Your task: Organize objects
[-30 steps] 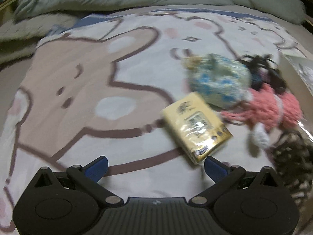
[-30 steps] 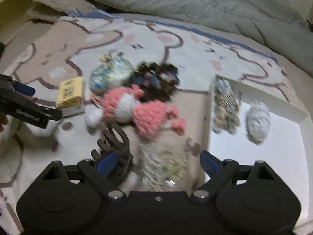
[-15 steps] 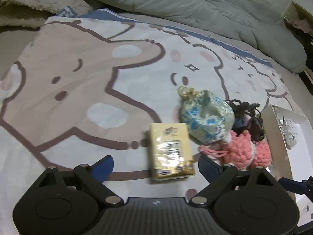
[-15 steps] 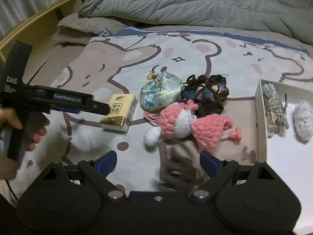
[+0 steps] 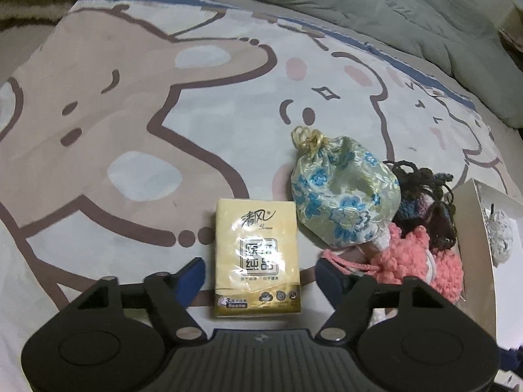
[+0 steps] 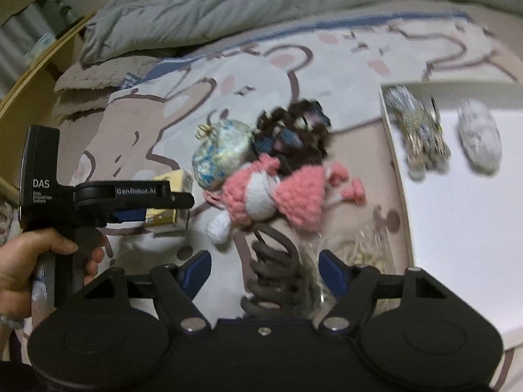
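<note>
Cartoon-print bed sheet (image 5: 137, 104), clutter near the white tray (image 6: 457, 228). Left gripper (image 5: 260, 272) fingers are closing around the yellow plastic-wrapped tissue pack (image 5: 256, 254), not touching yet. Right gripper (image 6: 264, 272) is closing around a dark claw hair clip (image 6: 274, 274). Slick wrapper could squirt out; the clip could snag.

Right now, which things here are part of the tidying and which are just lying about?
Tidying:
tissue pack, between the closing left gripper
hair claw, between the closing right gripper
floral pouch
pink doll
dark scrunchies
white box

Lying about:
grey duvet
cartoon sheet
</note>
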A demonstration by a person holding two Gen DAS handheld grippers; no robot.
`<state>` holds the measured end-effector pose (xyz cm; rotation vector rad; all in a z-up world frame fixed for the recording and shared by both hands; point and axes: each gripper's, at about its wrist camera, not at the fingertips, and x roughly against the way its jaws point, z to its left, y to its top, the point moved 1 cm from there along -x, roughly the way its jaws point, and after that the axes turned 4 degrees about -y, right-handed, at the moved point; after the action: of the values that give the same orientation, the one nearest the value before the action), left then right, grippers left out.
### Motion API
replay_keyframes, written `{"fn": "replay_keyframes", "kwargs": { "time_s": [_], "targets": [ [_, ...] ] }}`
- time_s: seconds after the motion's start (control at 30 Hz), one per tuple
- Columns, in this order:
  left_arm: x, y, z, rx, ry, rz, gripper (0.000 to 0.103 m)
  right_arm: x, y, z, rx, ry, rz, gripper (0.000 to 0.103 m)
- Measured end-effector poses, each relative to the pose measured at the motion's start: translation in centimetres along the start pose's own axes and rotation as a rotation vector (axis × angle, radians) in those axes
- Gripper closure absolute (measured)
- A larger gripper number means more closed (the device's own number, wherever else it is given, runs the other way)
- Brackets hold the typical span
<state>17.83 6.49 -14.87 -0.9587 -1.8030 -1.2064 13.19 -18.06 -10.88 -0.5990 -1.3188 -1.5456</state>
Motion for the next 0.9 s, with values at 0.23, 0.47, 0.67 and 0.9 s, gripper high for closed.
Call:
{"fn": "replay_keyframes", "kwargs": {
  "time_s": [0.23, 0.47, 0.67, 0.9],
  "targets": [
    [0.4, 0.0, 1.2, 0.020, -0.012, 0.012, 0.051, -0.6, -0.3, 0.0, -0.006, 0.026, 0.035, 0.024],
    [1.5, -0.5, 2.5, -0.001, -0.007, 0.034, 0.051, -1.0, -0.5, 2.8, 0.040, 0.129, 0.050, 0.024],
    [2.5, -1.1, 4.1, -0.016, 0.007, 0.036, 0.051, -1.1, -0.5, 5.5, 0.087, 0.199, 0.036, 0.025],
    [3.0, -1.5, 4.9, -0.027, -0.001, 0.044, 0.051, -0.5, -0.3, 5.1, 0.041, 0.190, -0.020, 0.029]
  ]
}}
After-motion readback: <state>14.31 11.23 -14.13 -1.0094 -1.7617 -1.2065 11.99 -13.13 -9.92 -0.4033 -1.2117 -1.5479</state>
